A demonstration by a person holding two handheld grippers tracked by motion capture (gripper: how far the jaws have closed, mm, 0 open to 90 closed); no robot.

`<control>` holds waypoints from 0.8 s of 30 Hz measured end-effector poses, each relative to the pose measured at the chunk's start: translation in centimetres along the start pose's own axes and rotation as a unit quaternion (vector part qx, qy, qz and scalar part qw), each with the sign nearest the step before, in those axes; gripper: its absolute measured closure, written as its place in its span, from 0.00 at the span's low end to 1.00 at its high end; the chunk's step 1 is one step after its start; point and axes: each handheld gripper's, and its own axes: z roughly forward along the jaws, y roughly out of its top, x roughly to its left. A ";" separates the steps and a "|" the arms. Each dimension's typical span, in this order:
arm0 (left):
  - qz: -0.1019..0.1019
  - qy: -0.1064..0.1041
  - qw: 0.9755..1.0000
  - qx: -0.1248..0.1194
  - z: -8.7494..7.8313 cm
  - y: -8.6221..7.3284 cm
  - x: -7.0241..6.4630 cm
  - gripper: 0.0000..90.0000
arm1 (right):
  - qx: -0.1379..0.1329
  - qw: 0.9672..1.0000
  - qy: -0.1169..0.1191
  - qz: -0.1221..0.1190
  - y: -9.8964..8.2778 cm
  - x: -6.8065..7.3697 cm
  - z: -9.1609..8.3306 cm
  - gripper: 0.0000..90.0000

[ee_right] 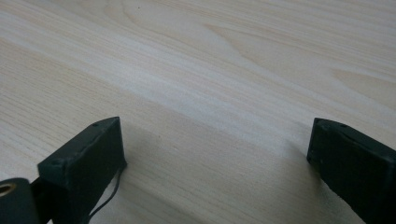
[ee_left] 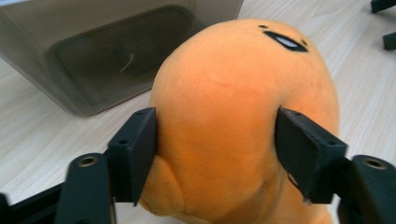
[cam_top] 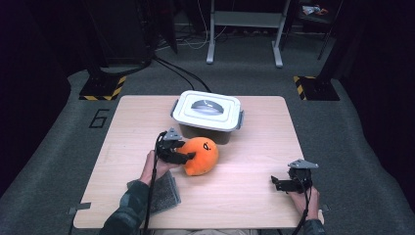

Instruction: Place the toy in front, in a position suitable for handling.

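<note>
On the pale wooden table (cam_top: 244,196), a round orange plush toy with a small black face (cam_top: 200,155) sits between the jaws of the left gripper (cam_top: 188,155).

Largest nearby is the grey translucent plastic storage box (cam_top: 208,129) with its white lid (cam_top: 208,110) shut, standing just behind the toy; what it holds cannot be told. In the left gripper view, the toy (ee_left: 238,116) fills the gap between the two black pads (ee_left: 135,149), which stand fairly wide and lie against its sides; whether they press into the plush I cannot tell. A grey mesh mat (cam_top: 161,193) lies near the table's front edge beneath the left forearm. Well apart, the right gripper (cam_top: 278,183) rests low over bare wood, its jaws wide open with nothing between them.
</note>
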 end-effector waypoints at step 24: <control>-0.040 0.046 0.998 0.004 -6.5 -5.1 -1.5 0.12 | 0.000 1.000 -0.001 -0.003 0.0 0.0 0.0 0.03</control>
